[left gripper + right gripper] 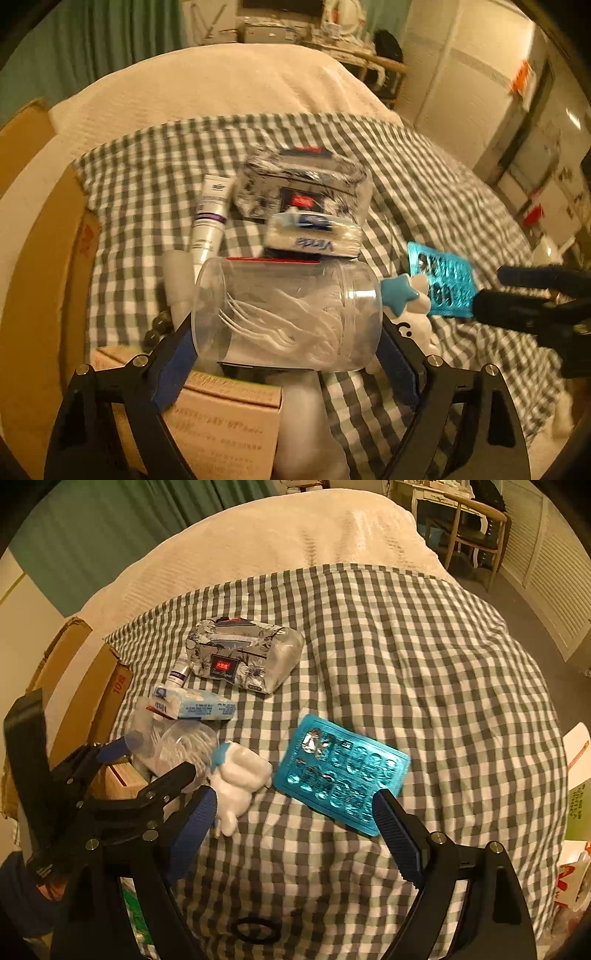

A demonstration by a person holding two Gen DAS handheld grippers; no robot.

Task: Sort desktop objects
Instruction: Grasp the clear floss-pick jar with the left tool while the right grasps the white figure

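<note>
A clear plastic jar (288, 314) of white floss picks lies on its side across a pale carton (229, 417). My left gripper (287, 328) has its blue pads against both ends of the jar. In the right wrist view the jar (184, 749) sits at the left with the left gripper (147, 764) around it. My right gripper (295, 797) stands open low over the checked cloth (406, 664). Its right finger overlaps the near edge of a blue blister pack (343, 775). Its left finger is beside a white plush toy (240, 779) with a blue star.
Farther back lie a floral tissue pack (243, 657), a small blue-and-white tissue pack (199, 705) and a white tube (210, 214) with a purple band. Dark beads (159, 328) lie left of the jar. A black hair tie (255, 930) lies near. Cardboard boxes (92, 701) border the left.
</note>
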